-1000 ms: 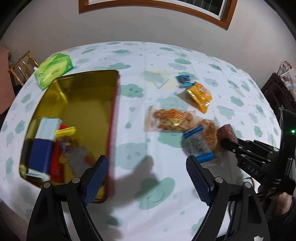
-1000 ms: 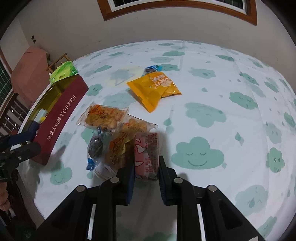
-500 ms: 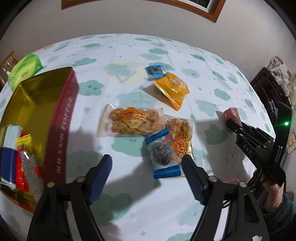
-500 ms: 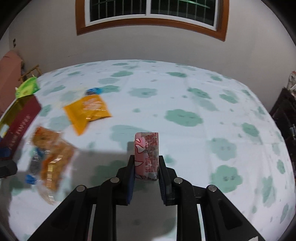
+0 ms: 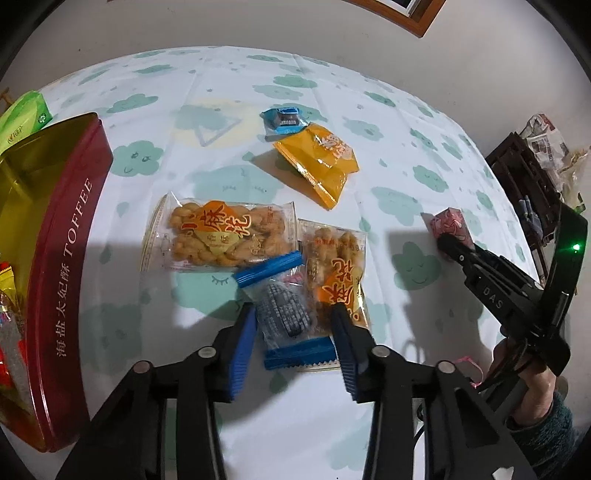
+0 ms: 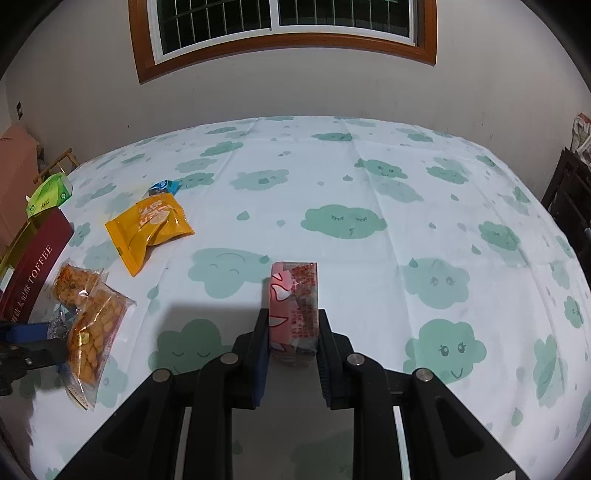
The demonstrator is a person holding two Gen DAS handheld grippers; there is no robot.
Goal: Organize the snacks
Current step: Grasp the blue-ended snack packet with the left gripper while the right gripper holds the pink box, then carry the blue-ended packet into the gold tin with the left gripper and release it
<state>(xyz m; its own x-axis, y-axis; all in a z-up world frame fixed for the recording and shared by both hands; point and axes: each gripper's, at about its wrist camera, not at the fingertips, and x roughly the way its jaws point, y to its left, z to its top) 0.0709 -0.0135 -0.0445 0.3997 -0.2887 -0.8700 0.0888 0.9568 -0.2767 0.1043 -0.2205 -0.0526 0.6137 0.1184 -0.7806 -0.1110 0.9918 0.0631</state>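
My left gripper (image 5: 293, 328) is open, its fingers on either side of a blue-ended clear snack packet (image 5: 286, 314) that lies on the cloud-print tablecloth. Two packets of fried twists (image 5: 221, 232) (image 5: 338, 273) lie beside it. My right gripper (image 6: 293, 325) is shut on a pink snack packet (image 6: 293, 302), held just above the cloth; it also shows in the left wrist view (image 5: 448, 227). A yellow packet (image 5: 319, 158) and a small blue candy (image 5: 282, 120) lie farther back. The red toffee tin (image 5: 70, 236) stands open at the left with snacks inside.
A green tissue pack (image 5: 22, 118) sits behind the tin. Dark wooden furniture (image 5: 524, 177) with papers stands past the table's right edge. A wall with a window (image 6: 280, 22) is behind the table. A wooden chair (image 6: 55, 164) stands at far left.
My left gripper has moved right, away from the tin, down over the blue-ended packet, and its fingers have narrowed around it. My right gripper has carried the pink packet to the right, away from the pile.
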